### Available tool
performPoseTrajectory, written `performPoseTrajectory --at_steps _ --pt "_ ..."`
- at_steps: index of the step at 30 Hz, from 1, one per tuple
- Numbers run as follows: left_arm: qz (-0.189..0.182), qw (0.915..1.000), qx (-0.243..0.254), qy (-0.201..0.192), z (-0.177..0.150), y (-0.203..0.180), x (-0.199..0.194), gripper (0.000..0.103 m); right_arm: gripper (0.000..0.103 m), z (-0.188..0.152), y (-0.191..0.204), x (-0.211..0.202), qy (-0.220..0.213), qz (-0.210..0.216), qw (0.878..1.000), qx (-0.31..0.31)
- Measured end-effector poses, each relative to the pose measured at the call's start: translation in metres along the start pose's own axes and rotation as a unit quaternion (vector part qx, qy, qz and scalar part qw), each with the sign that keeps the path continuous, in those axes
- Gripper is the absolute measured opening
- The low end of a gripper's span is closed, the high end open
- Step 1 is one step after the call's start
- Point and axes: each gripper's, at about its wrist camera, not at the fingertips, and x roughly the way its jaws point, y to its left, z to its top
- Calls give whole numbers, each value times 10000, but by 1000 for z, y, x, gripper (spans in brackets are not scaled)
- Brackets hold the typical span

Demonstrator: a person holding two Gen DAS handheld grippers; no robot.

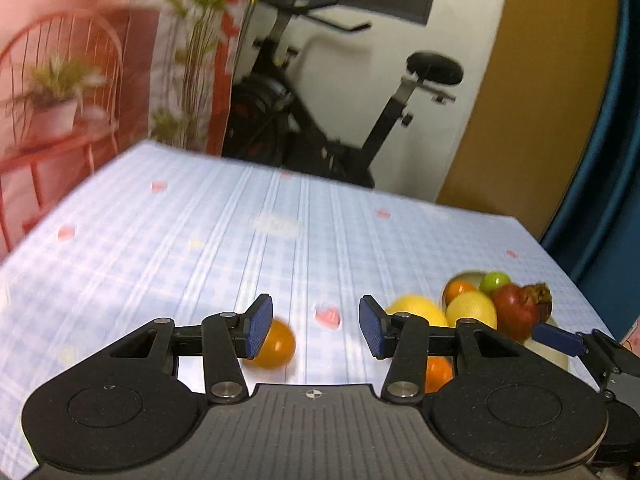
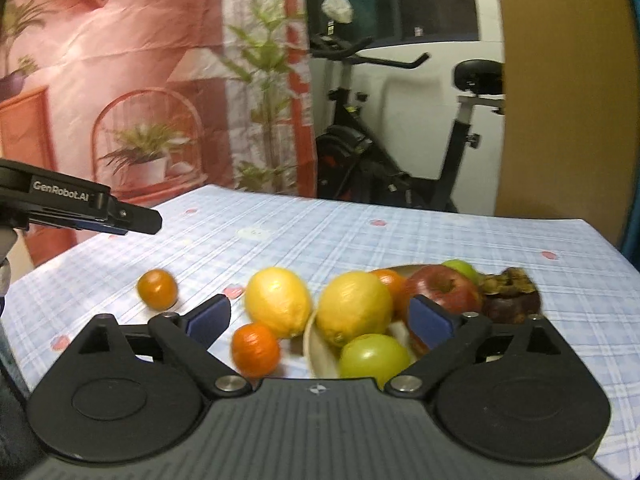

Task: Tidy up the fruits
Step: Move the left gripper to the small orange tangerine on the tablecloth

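A cream bowl [image 2: 316, 350] on the checked tablecloth holds a lemon [image 2: 354, 312], a green fruit [image 2: 374, 356], a red apple [image 2: 444, 292], a mangosteen [image 2: 512, 296] and more. On the cloth left of the bowl lie a second lemon [image 2: 278, 302], a mandarin [image 2: 256, 350] and a small orange [image 2: 157, 288]. My right gripper [image 2: 319, 308] is open wide, low in front of the bowl's left rim, gripping nothing. My left gripper [image 1: 316, 328] is open and empty, above the cloth, with the small orange [image 1: 278, 344] just beyond its left pad.
The table [image 1: 240, 216] stretches away bare toward its far edge. An exercise bike [image 1: 320, 128] stands behind it, a printed pink backdrop [image 1: 80, 80] to the left, and a brown panel [image 1: 520, 100] to the right. One right-gripper finger [image 1: 558, 338] shows by the bowl.
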Motion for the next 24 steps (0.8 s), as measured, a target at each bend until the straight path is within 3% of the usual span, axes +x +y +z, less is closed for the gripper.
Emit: performPoseTrajectory --at_steps 5,7,13,16,19,24 --pt "-99 9996 -4 251 -3 4 6 53 98 -4 6 11 201 345 9992 -78" --pt "-64 9996 -12 270 -4 6 6 62 98 -6 10 13 221 387 9989 -168" --pt "-166 9994 -74 300 -12 6 6 67 98 -9 17 13 239 587 9975 -312" --pt "-372 9987 1 357 -16 1 7 67 92 -11 20 15 342 799 9955 -387" --pt "-524 9976 169 424 -20 -6 10 66 80 -15 28 19 443 889 9934 -576" --pt "-606 9967 258 468 -26 -12 12 65 65 -21 31 29 614 1002 9913 -593"
